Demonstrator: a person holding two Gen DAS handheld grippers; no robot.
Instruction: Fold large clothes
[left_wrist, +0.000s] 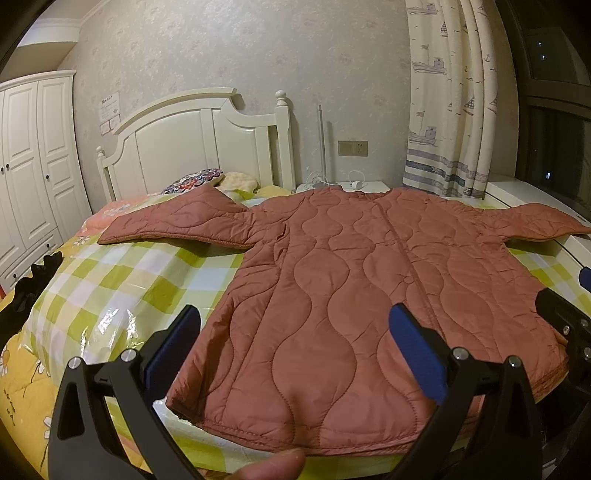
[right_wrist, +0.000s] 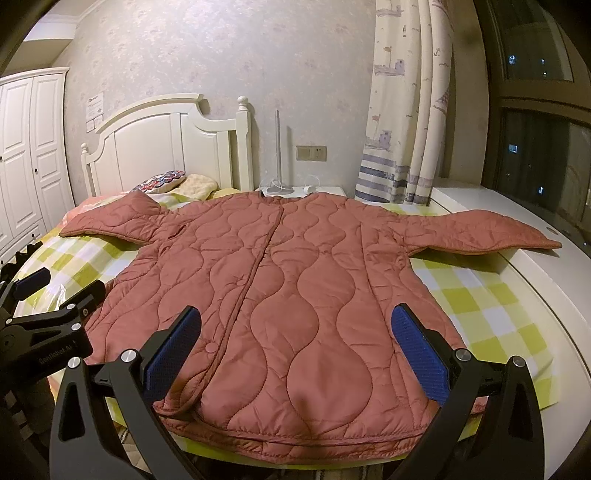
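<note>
Risk lay in slippery padding: the jacket (left_wrist: 369, 288) lay flat on the bed (left_wrist: 122, 273), my left gripper (left_wrist: 295, 354) and right gripper (right_wrist: 295, 350) gaped empty above its hem, and one-layer pinches would skew folds.

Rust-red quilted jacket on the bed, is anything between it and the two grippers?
Nothing visible. The rust-red quilted jacket lies spread flat, its hem just ahead of the open left gripper and right gripper.

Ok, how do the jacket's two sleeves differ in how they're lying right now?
The left sleeve lies wholly on the bed's checked cover, its cuff pointing toward the wardrobe side. The right sleeve reaches off the cover, its cuff resting on the white ledge by the window. Both are spread flat and unfolded, the same quilted rust-red as the jacket.
</note>
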